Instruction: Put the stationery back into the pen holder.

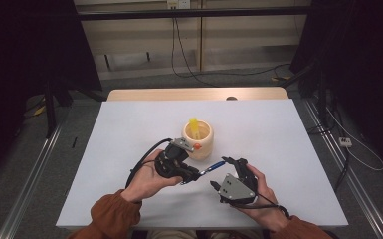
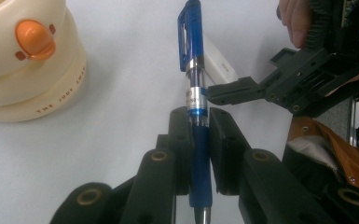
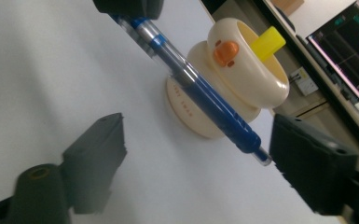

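Mid-handover, likely: left gripper [image 1: 195, 175] clamps blue pen [image 2: 195, 100]; right gripper [image 3: 193, 172] jaws wide around pen tip. Next: close, then release left, near duck pen holder [image 1: 198, 139].

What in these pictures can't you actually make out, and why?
- Blue pen: its tip runs off the bottom edge of the left gripper view.
- Yellow thing in the duck cup: its lower part is hidden by the cup wall.
- Cup lettering: partly readable; the rest curves out of sight.
- Right gripper: its near jaws are blurred.
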A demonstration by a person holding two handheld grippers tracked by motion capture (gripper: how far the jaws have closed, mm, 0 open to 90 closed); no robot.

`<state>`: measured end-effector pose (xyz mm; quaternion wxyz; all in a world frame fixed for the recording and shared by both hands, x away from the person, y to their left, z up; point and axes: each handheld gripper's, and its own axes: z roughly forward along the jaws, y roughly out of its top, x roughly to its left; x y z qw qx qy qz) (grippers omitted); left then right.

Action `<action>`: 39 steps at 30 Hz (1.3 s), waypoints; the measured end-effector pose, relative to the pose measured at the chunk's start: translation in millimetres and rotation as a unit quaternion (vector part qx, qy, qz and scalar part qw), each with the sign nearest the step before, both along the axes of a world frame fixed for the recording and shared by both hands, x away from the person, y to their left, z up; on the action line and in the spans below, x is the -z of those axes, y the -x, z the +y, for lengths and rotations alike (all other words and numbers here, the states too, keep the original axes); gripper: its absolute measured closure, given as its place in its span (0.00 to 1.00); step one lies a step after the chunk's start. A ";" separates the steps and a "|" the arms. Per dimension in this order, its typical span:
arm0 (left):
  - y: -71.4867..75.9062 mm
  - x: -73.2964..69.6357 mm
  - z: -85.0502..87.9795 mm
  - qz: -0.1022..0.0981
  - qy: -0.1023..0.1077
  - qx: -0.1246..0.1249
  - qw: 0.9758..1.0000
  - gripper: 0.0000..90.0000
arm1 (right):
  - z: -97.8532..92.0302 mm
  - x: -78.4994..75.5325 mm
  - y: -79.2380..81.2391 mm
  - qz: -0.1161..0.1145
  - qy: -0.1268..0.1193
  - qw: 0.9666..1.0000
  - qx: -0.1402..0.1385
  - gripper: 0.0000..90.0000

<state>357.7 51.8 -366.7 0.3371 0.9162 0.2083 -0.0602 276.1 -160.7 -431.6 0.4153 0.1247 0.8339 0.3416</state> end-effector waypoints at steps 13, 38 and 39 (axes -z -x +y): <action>-3.8 4.2 -12.3 0.012 -0.015 0.008 1.000 0.89 | 21.5 2.2 5.1 -0.080 0.083 0.993 -0.037 0.48; -1.4 2.1 -10.7 -0.004 0.031 -0.017 0.999 0.84 | 21.7 6.7 8.5 -0.107 0.130 0.984 -0.064 0.89; -2.1 1.9 -8.3 -0.004 0.039 -0.016 0.999 0.81 | 20.5 6.2 8.2 -0.103 0.124 0.985 -0.060 0.89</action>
